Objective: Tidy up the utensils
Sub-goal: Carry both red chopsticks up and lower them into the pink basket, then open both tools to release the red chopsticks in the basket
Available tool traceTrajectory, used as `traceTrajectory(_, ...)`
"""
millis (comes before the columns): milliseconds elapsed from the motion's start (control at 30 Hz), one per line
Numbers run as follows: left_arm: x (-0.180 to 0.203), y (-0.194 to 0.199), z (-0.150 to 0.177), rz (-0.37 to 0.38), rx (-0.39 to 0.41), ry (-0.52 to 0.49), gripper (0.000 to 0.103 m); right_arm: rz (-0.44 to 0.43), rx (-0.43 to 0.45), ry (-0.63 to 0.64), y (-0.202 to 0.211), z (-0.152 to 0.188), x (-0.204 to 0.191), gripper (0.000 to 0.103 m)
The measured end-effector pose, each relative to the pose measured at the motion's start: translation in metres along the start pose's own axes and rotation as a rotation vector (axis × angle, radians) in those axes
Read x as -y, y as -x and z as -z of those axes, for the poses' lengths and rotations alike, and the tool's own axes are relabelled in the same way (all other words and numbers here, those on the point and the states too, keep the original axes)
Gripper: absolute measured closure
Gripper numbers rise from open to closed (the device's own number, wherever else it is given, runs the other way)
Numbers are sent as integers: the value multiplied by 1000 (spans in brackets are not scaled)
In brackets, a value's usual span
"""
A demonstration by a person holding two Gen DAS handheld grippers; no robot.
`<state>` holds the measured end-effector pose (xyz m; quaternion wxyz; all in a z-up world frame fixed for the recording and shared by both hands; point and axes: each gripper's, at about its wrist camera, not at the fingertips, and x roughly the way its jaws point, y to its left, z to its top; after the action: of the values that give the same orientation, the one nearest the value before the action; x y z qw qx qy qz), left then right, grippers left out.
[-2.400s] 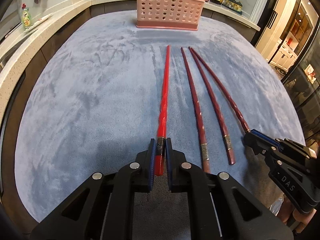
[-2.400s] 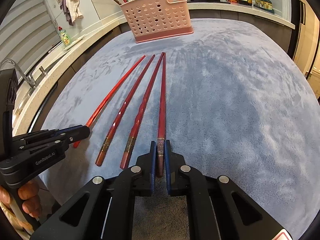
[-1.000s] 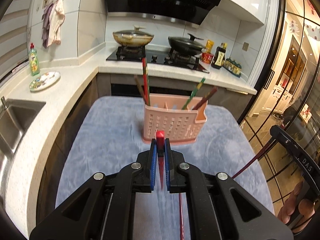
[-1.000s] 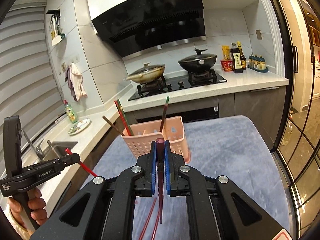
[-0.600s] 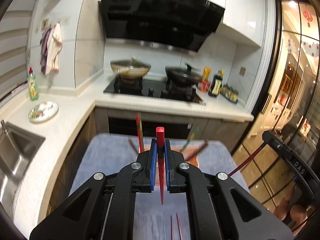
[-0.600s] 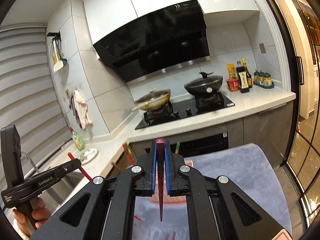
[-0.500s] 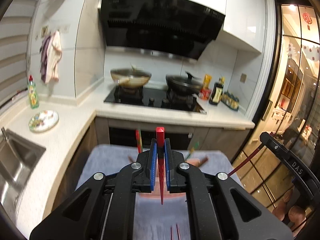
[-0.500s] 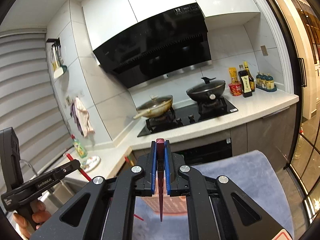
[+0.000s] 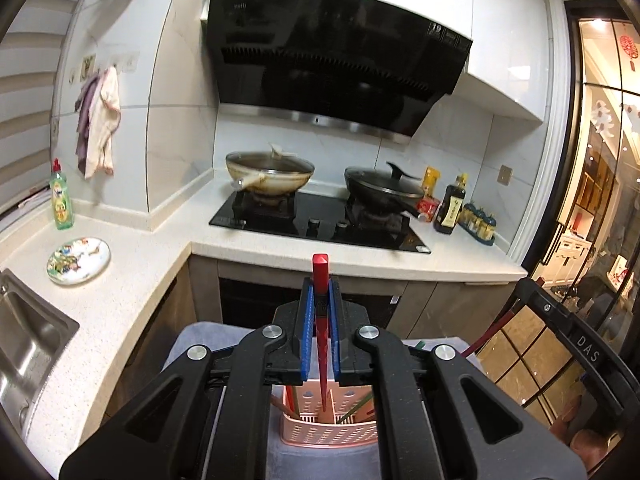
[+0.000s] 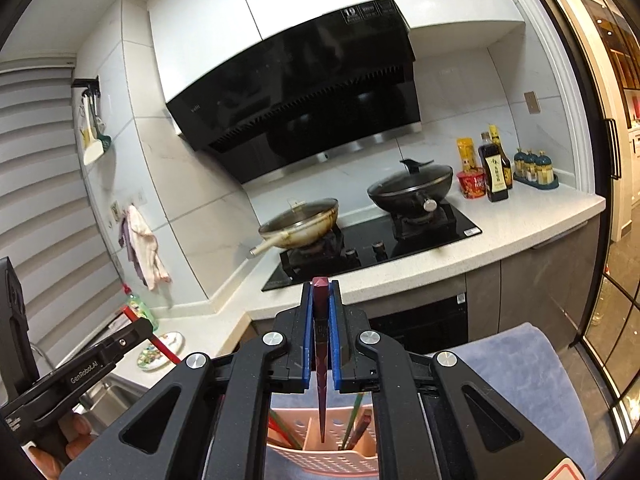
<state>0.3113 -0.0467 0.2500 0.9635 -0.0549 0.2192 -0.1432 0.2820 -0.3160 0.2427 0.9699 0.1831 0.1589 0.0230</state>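
My left gripper [image 9: 320, 292] is shut on a bright red chopstick [image 9: 321, 320], held upright with its tip pointing down over the pink perforated utensil basket [image 9: 328, 432]. My right gripper [image 10: 321, 296] is shut on a dark red chopstick [image 10: 321, 360], also upright, its tip hanging over the same basket [image 10: 320, 460]. The basket holds several chopsticks. The left gripper also shows at the left of the right wrist view [image 10: 132, 334], the right gripper at the right of the left wrist view [image 9: 528, 292]. The other chopsticks on the mat are hidden.
The basket stands on a grey-blue mat [image 10: 532, 380]. Behind it a white counter [image 9: 460, 264] carries a stove with two pans [image 9: 270, 174], sauce bottles [image 9: 452, 208], a plate [image 9: 78, 260], a soap bottle [image 9: 62, 200] and a sink [image 9: 24, 344].
Both grippers lifted their chopsticks off the mat, turned them upright and carried them forward over the basket, which now sits low between the fingers in both views.
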Motion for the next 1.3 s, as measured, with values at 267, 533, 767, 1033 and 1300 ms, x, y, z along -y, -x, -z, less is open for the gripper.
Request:
traceTrajectory(267, -8, -25, 25, -7, -71, 13, 96, 25, -73, 3, -23, 31, 9, 96)
traceTrajectory(533, -9, -35, 42, -14, -112, 4, 96, 39, -123, 0, -34, 51, 12, 96)
traceTrajectory(767, -4, -35, 48, -16, -122, 5, 95, 48, -140, 8, -32, 58, 12, 95)
traceTrajectory(1033, -3, -23, 46, -14, -108, 10, 76, 41, -111, -3, -11, 54, 13, 91)
traceTrajectory(1300, 5, 8, 58, -7, -87, -44, 68, 19, -104, 16, 26, 62, 11, 91)
